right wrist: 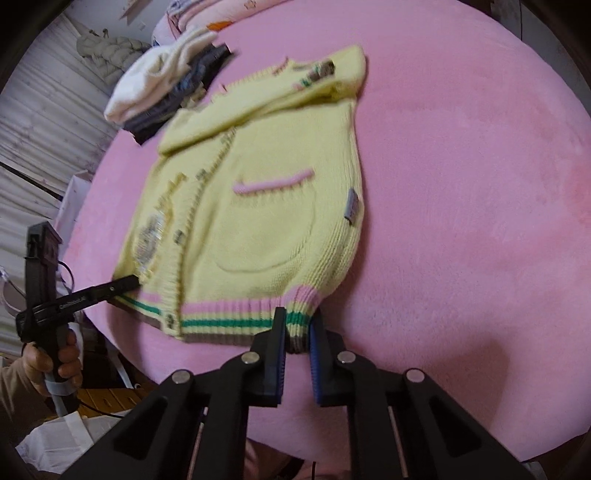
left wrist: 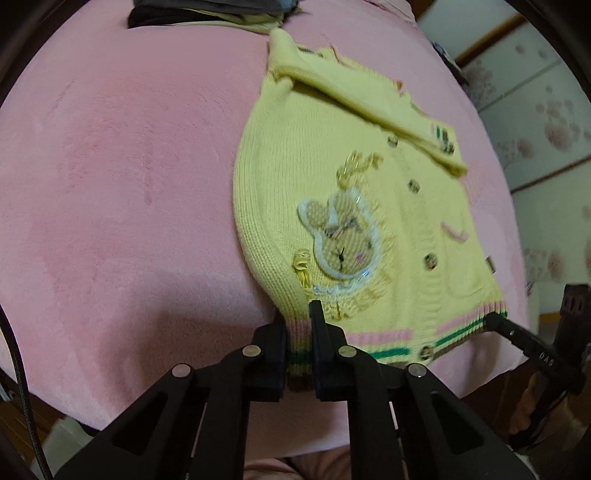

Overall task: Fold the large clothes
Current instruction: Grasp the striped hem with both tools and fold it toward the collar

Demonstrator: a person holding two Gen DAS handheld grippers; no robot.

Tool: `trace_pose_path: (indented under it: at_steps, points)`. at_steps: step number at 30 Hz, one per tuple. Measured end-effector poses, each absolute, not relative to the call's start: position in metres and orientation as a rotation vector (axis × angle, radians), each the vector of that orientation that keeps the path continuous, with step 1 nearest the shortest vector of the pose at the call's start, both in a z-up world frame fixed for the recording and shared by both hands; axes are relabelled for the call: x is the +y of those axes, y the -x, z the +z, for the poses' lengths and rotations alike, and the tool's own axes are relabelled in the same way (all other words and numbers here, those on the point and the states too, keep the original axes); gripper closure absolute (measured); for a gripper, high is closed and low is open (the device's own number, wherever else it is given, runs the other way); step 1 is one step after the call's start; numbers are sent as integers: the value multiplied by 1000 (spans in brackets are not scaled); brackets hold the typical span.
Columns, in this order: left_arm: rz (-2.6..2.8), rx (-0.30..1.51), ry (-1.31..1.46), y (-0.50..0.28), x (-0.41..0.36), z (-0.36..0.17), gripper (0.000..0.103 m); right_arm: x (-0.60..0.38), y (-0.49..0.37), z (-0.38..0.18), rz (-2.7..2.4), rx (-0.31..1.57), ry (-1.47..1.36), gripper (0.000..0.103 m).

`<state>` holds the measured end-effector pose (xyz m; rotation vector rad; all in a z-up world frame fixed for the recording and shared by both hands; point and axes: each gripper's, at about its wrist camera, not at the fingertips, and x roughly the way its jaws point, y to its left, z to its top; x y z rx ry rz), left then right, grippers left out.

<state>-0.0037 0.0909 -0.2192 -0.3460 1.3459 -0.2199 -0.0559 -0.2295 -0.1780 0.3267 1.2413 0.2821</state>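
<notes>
A yellow knit cardigan [left wrist: 332, 192] with a bunny patch and a striped hem lies flat on the pink blanket [left wrist: 110, 184], its sleeves folded across the chest. My left gripper [left wrist: 299, 325] is shut on the hem's left corner. The right wrist view shows the cardigan [right wrist: 258, 206] with a pink-trimmed pocket, and my right gripper [right wrist: 297, 325] shut on the hem's right corner. The right gripper's finger also shows in the left wrist view [left wrist: 517, 336], and the left gripper's in the right wrist view [right wrist: 122, 286].
A stack of folded clothes [right wrist: 166, 92] lies beyond the cardigan's collar, also at the top of the left wrist view [left wrist: 207, 14]. The blanket's near edge [right wrist: 369, 424] runs just below both grippers. Sliding doors [left wrist: 546, 147] stand to the right.
</notes>
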Motion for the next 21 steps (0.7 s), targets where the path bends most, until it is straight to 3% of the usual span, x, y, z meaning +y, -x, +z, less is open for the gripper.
trace_pose_path:
  at_steps: [11,21]
  points:
    - [-259,1148,517,-69,99,-142,95,-241,-8,-102,312,1014,-431,93]
    - [-187,1089,607,-204,107,-169,94,-268,-128,-122,211,948,-544,93]
